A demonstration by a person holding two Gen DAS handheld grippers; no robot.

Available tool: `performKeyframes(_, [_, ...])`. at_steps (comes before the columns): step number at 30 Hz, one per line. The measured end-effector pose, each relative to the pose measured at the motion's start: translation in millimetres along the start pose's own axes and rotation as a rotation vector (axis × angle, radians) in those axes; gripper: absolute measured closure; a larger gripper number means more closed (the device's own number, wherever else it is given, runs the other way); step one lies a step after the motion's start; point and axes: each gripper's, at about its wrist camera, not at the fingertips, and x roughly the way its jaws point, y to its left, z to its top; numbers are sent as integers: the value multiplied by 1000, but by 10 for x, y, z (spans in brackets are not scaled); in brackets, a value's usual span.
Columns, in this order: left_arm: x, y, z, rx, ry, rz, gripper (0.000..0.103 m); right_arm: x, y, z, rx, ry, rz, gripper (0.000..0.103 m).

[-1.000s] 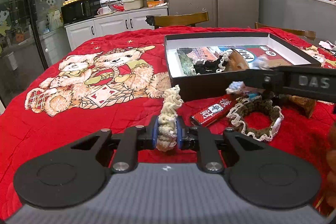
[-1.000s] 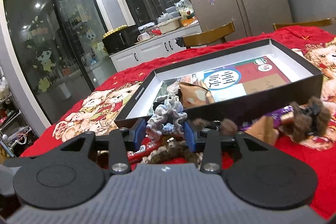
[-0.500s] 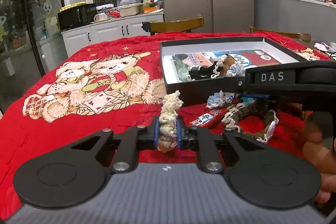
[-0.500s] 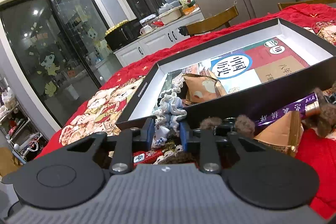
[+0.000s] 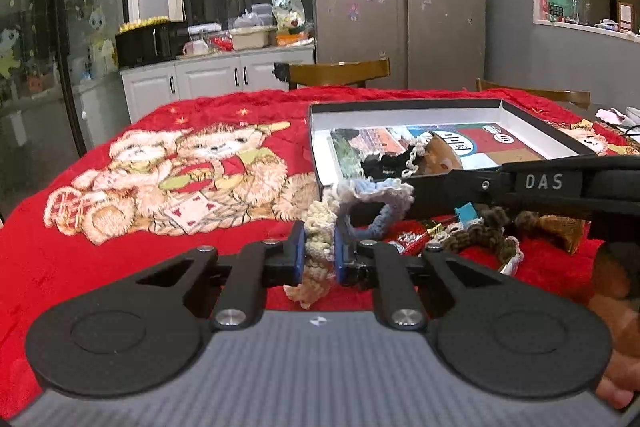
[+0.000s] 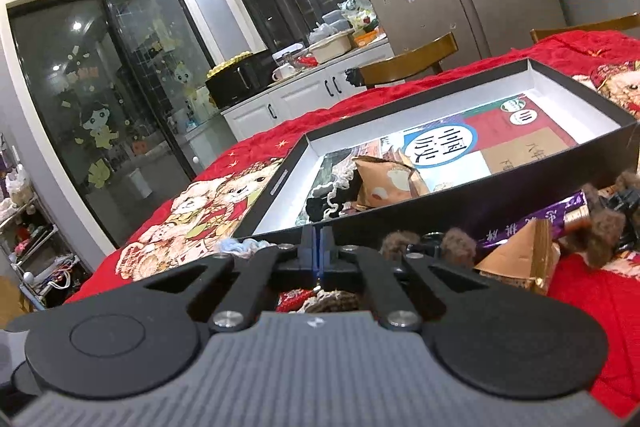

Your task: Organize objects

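Right tongs [image 6: 319,251] have closed since a second ago: pads were spread around the blue-white scrunchie [image 5: 376,193], now almost meeting. The scrunchie is lifted off the table [image 5: 120,267], held at their tip, just beside the left tongs [image 5: 319,251]. Left tongs are clamped narrowly on a cream crocheted scrunchie [image 5: 318,227], raised above the red bear-print cover. Black box [image 5: 400,103] is seen behind, on the table, with a black scrunchie and snack packet inside. A brown scrunchie [image 5: 480,239] lies before the box, under the right tongs.
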Motion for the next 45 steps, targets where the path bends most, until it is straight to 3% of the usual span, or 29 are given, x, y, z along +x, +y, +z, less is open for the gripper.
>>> performKeyframes(3, [18,15,0,-7,13,15,86,28,-23,4,14,17,16,80])
performKeyframes(5, [37,38,-1,-11,21,36,86,66,-42,7,35,42,57,51])
performKeyframes(14, [88,226,47,-72,47,133,86,224,62,0,-8,102,116,42])
performKeyframes(20, [122,345,38,-69,72,158,86,203,81,-39,-5,157,227,37])
performKeyframes(23, [157,346,9,-49,102,163,86,195,158,-65,-50,173,249,37])
performKeyframes(28, [94,351,-25,-49,78,153,86,166,243,-120,-87,203,242,38])
performKeyframes(29, [72,357,-41,-48,76,157,86,174,249,-129,-88,217,226,45])
performKeyframes(33, [-2,433,-116,-67,105,136,86,164,285,-171,-106,236,158,54])
performKeyframes(36, [-9,439,-125,-69,108,130,86,198,305,-183,-113,239,121,75])
performKeyframes(37, [8,417,-123,-57,117,132,86,215,303,-184,-108,244,110,87])
performKeyframes(45, [32,360,-118,-34,132,159,87,181,377,-189,-151,211,46,94])
